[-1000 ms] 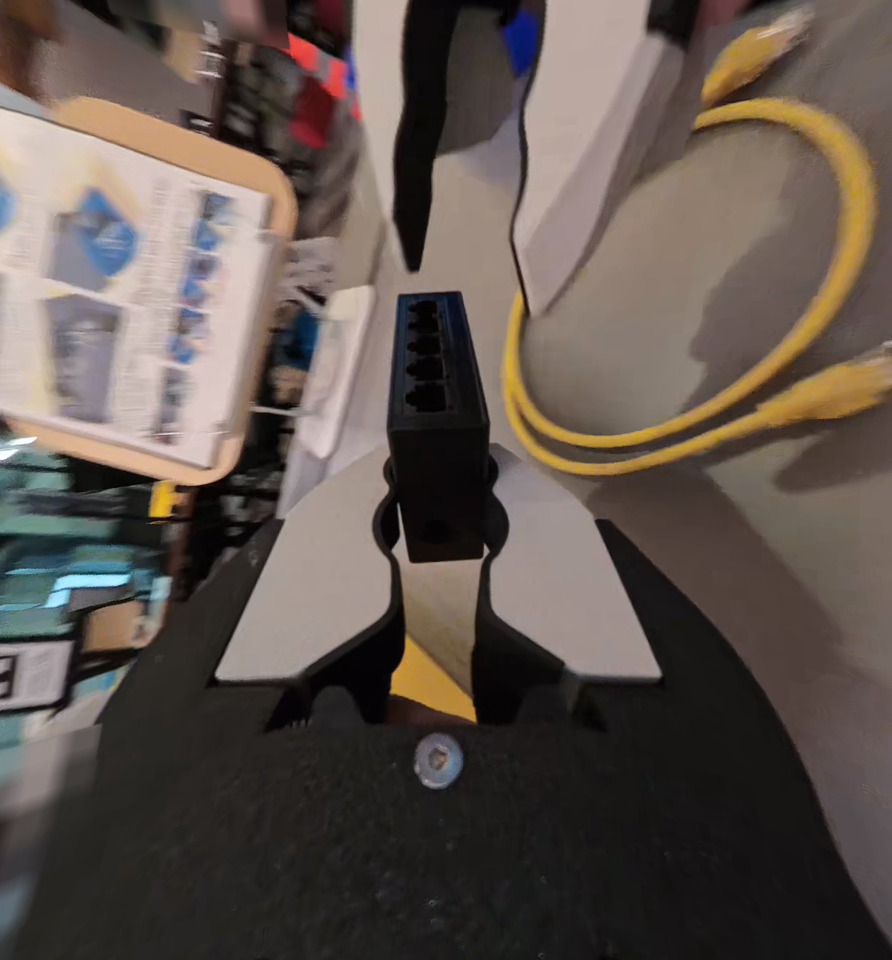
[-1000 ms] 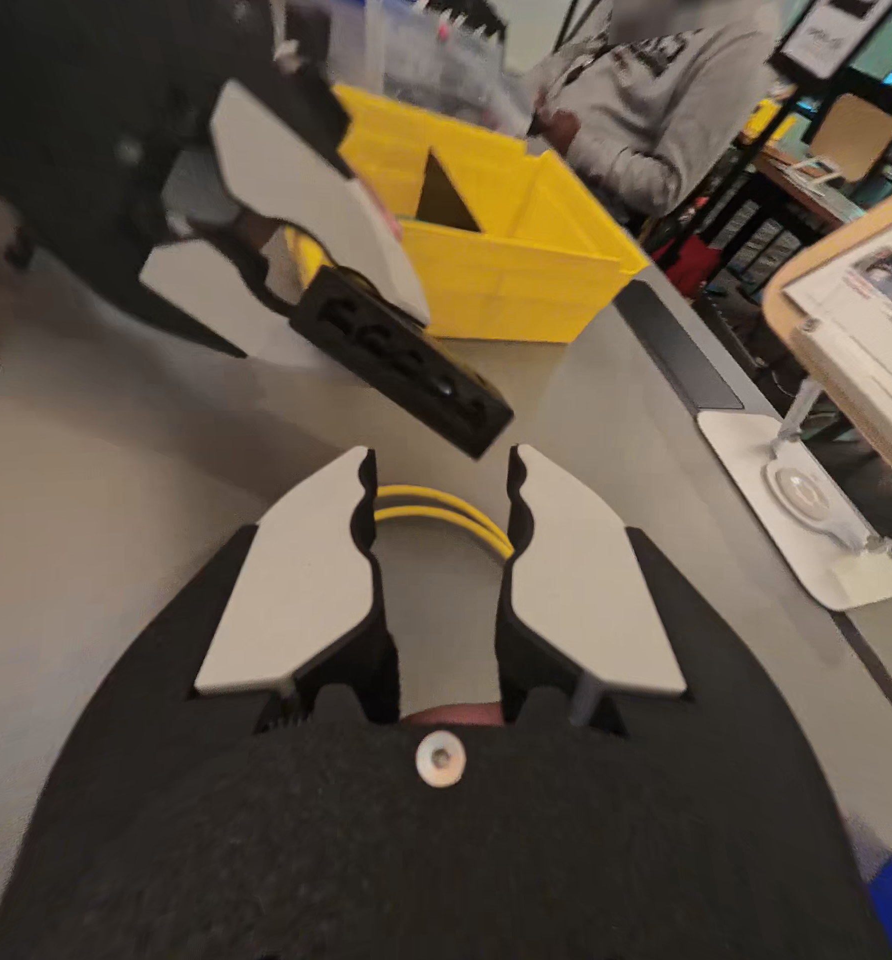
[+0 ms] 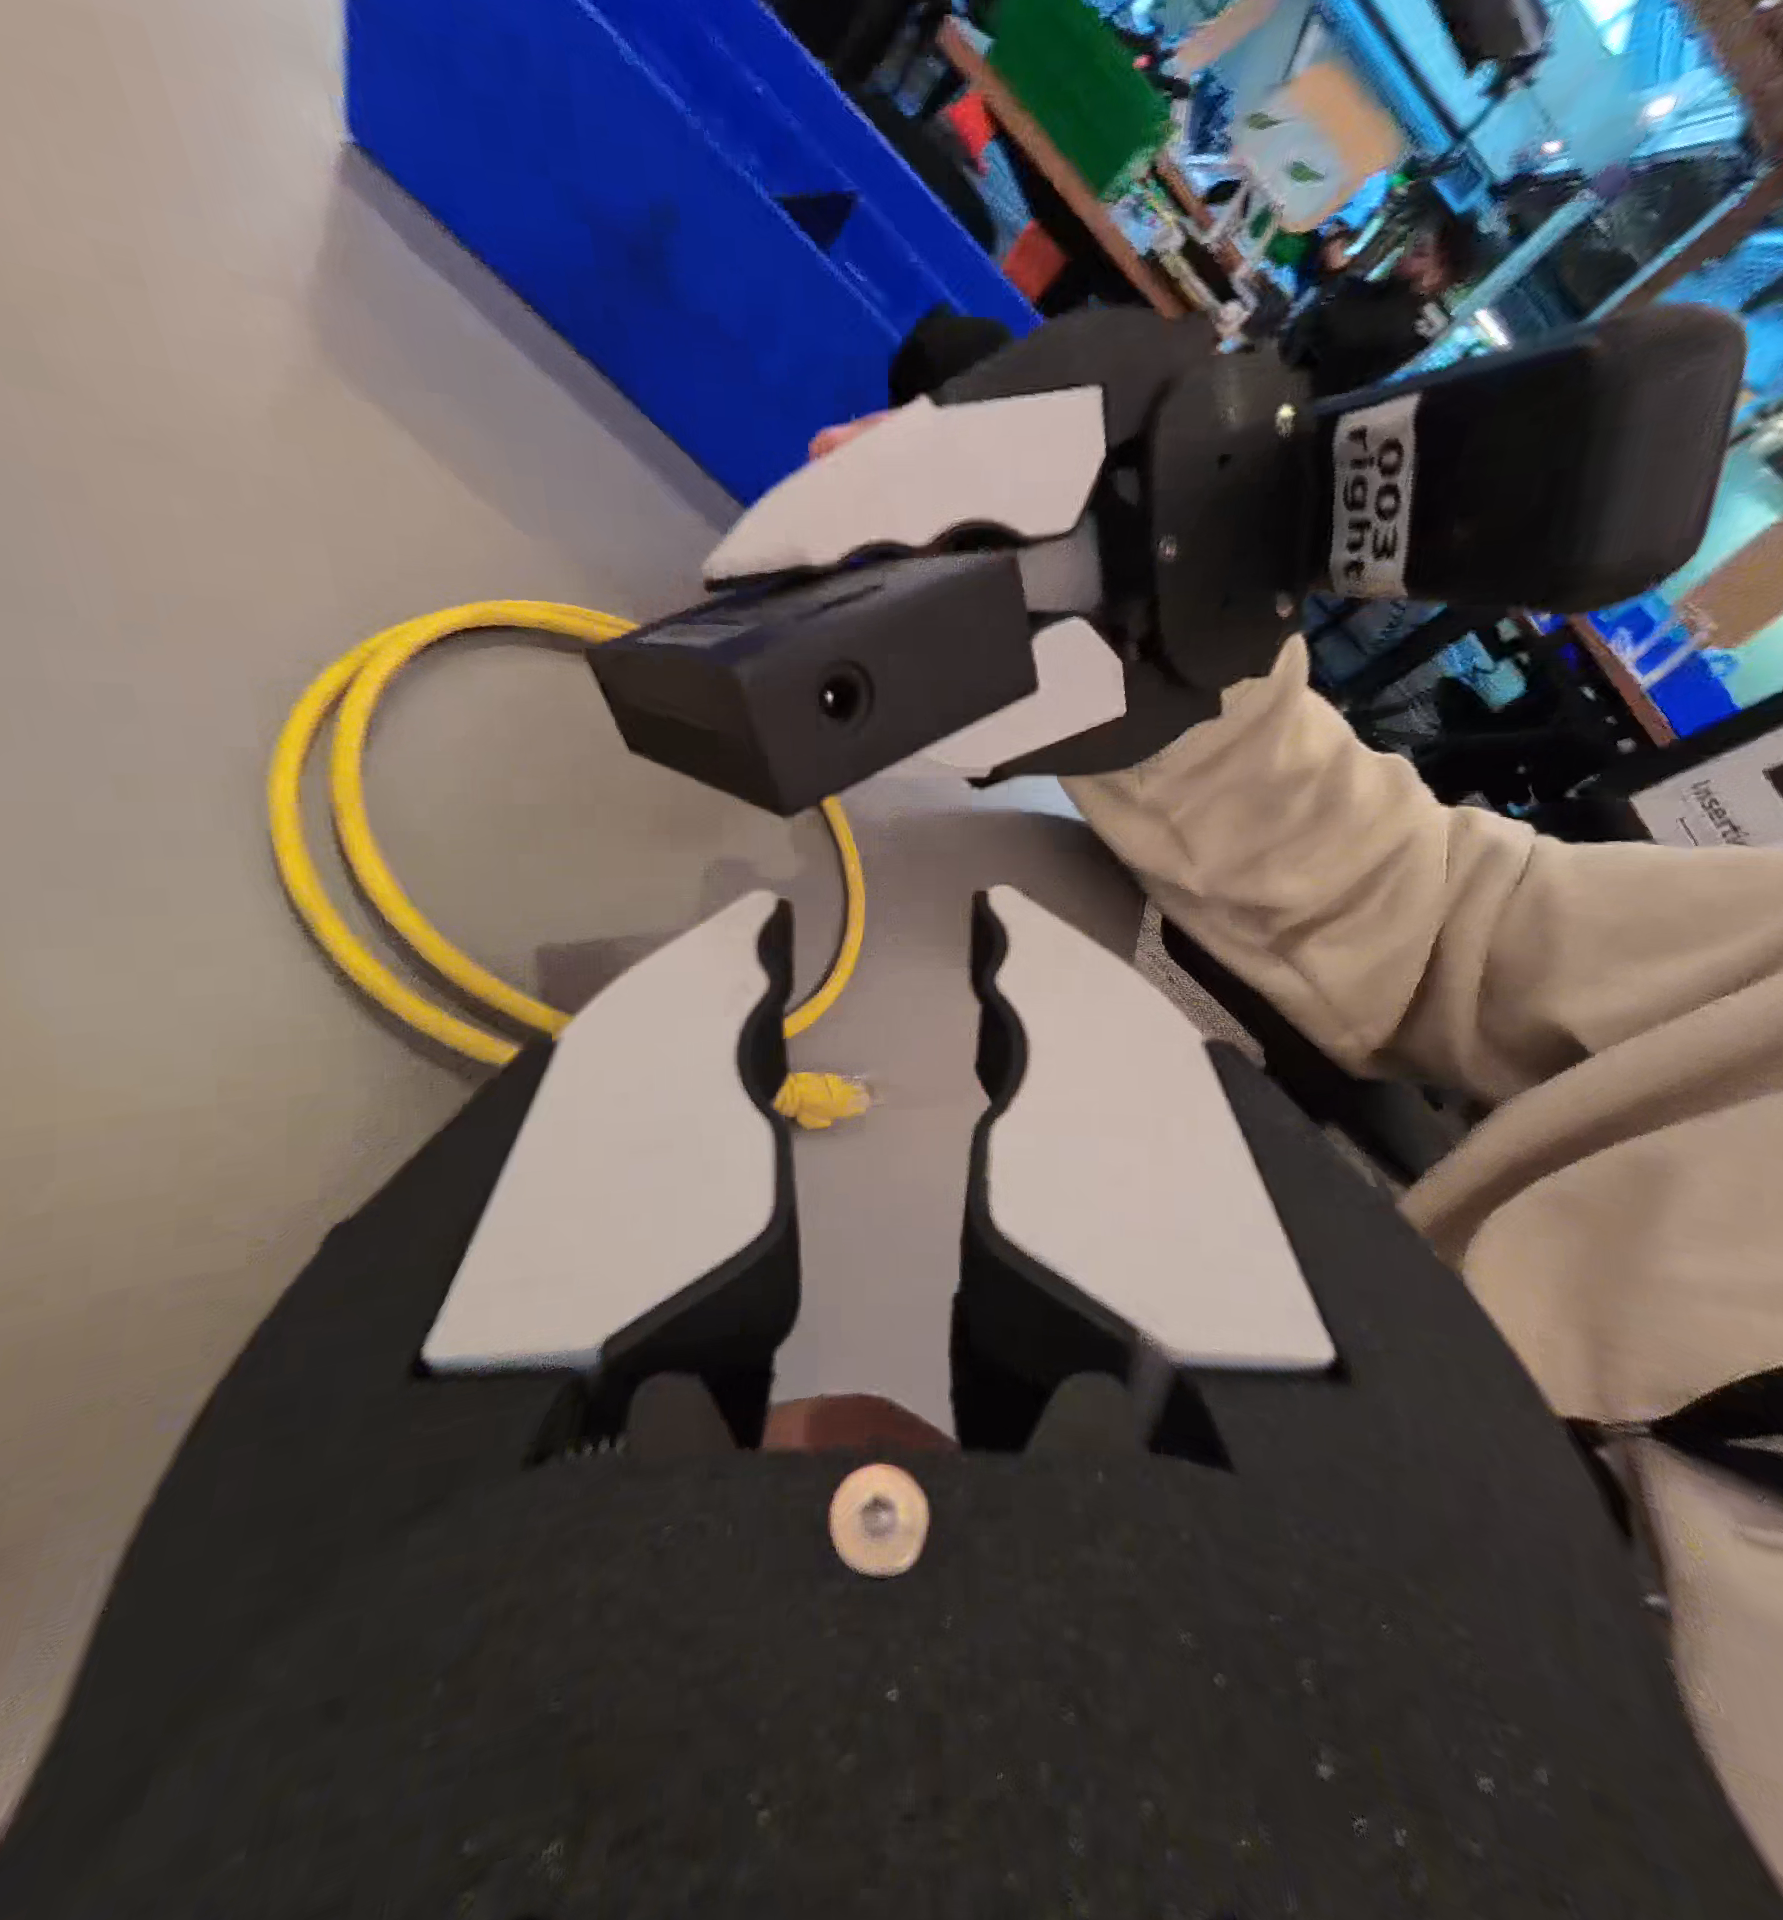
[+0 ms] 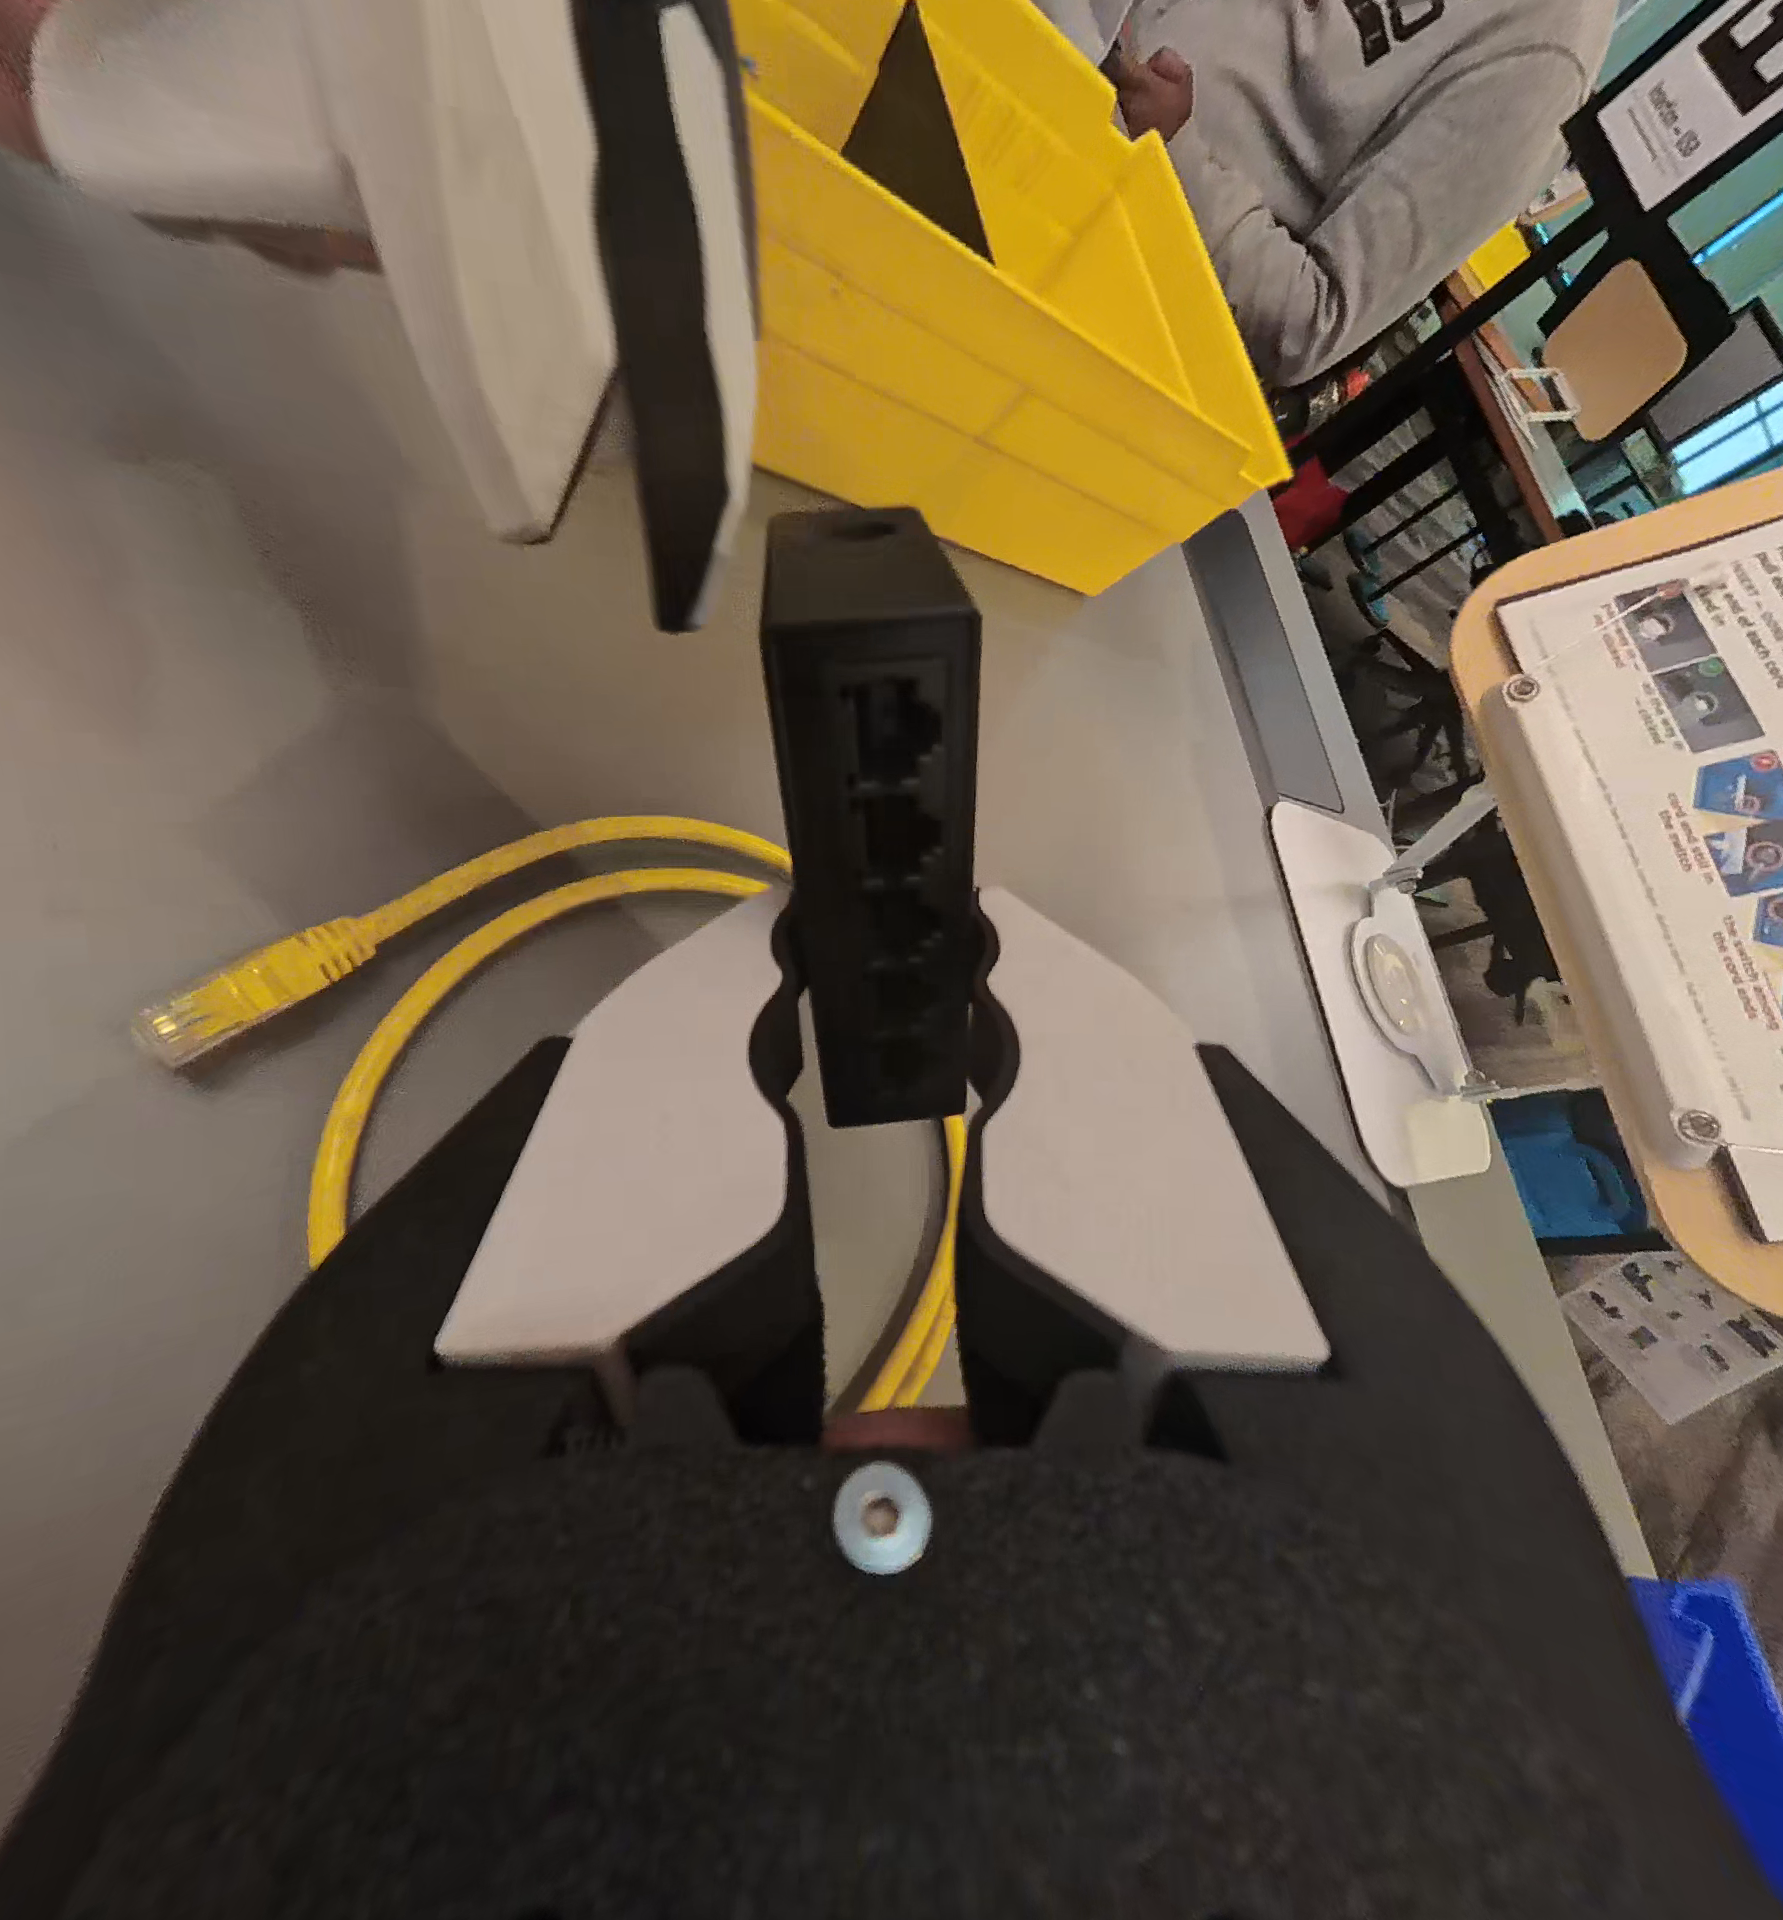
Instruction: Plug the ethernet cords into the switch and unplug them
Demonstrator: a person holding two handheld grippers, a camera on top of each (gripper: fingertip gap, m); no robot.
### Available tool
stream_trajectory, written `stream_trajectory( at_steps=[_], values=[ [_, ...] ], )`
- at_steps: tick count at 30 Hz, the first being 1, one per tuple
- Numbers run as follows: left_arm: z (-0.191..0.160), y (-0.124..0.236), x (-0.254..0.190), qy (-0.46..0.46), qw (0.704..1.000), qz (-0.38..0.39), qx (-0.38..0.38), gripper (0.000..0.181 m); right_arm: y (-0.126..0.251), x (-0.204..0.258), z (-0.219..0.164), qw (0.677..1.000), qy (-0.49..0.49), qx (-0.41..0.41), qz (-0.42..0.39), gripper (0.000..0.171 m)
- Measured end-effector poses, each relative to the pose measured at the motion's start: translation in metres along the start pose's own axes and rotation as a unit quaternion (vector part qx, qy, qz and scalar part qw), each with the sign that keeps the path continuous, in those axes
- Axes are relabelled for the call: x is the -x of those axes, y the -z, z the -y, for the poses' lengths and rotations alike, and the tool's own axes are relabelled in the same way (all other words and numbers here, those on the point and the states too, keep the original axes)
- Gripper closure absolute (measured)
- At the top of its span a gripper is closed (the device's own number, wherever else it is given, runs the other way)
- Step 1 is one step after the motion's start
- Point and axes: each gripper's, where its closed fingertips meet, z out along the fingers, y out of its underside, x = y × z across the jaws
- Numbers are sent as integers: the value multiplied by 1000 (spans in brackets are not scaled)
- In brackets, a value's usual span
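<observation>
So the small black plastic ethernet switch [image 4: 871, 821] is up in the air above the grey tabletop [image 4: 191, 665], pinched near one end by the right gripper [image 4: 882, 940], whose grey fingers are clamped on both long sides of it. Its row of empty ports faces the right wrist camera, and the far end has a single round socket. Nothing's plugged into it.

Under the switch there's the yellow ethernet cord [image 4: 430, 997], coiled in a loose loop flat on the tabletop. One clear-tipped plug with a yellow boot [image 4: 243, 987] lies off to the left of the switch, unplugged, and the loop runs beneath the gripper holding the switch.

From the left wrist view, the left gripper [image 3: 879, 914] sits just below the switch [image 3: 814, 686] with its fingers spread apart and nothing between them; the cord loop [image 3: 367, 873] shows through the gap, with a yellow end [image 3: 819, 1099] lying on the table there.

Behind the switch there's a yellow plastic bin [image 4: 980, 343] on the table, and a blue plastic bin [image 3: 658, 208] shows beyond it in the left view. To the right of the switch is a white stand base [image 4: 1370, 997] and a tan board with a printed instruction sheet [image 4: 1697, 831]. A person in a grey sweatshirt [image 4: 1365, 156] sits past the yellow bin.
</observation>
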Motion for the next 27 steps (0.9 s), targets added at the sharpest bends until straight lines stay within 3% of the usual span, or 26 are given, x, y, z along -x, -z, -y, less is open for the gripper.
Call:
stream_trajectory(
  at_steps=[1, 4, 7, 8, 9, 10, 12, 15, 20, 27],
  values=[
    [-1, -2, 1, -8, 1000, -3, -3, 155, 1, -2, 0, 1000, -2, 1, 0, 143],
    [-7, -9, 15, -26, 999, 33, -6, 159, 5, -4, -3, 1000, -8, 15, 12, 143],
    [-4, -12, -16, 29, 994, -95, -46, 147, 8, -6, -6, 999, -10, 36, 24, 143],
    [0, -11, -21, 52, 990, -119, -61, 155, 9, -6, -5, 999, -10, 39, 27, 143],
    [2, -11, -17, 63, 989, -114, -71, 175, 10, -6, -4, 999, -9, 39, 31, 143],
    [4, -12, -7, 65, 992, -82, -76, 181, 11, -4, -3, 998, -7, 40, 38, 143],
    [3, -12, 18, 53, 996, -1, -65, 171, 13, -2, -1, 998, -3, 45, 47, 143],
    [-14, -8, 26, -59, 997, 50, 22, 127, 13, -1, -2, 996, 9, 67, 52, 143],
    [-24, -1, 43, -298, 930, 183, 111, 125, 10, 14, 0, 993, 17, 76, 88, 143],
    [-21, -3, 24, -467, 854, 192, 123, 128, -1, 39, 14, 988, 59, 75, 120, 143]
  ],
)
